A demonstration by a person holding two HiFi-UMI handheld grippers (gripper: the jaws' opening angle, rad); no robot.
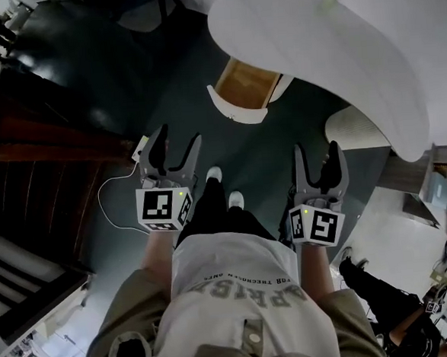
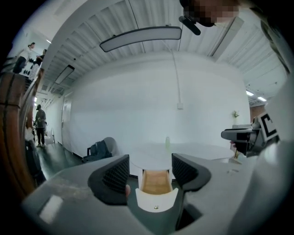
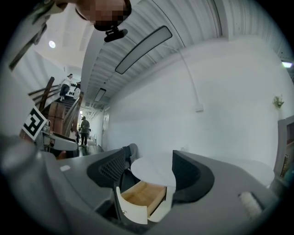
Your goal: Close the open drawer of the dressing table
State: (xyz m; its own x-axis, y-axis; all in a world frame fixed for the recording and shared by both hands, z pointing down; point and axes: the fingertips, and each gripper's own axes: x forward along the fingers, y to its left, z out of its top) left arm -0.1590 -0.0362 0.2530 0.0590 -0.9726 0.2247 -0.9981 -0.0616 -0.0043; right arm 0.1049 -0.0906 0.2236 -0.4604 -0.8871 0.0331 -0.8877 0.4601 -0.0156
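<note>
Facing the open drawer (image 1: 242, 89) of the table (image 1: 329, 52)
Left claw (image 1: 179, 143) and right claw (image 1: 315, 151) stood open and empty, apart from the drawer ahead.

White printed T-shirt (image 1: 242, 287), olive sleeves (image 1: 125, 322) — black trousers (image 1: 212, 209), white shoes (image 1: 236, 200)

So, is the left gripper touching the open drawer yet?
Apart. The head view shows dark floor between the left gripper and the drawer; its jaws stand open and empty.
</note>
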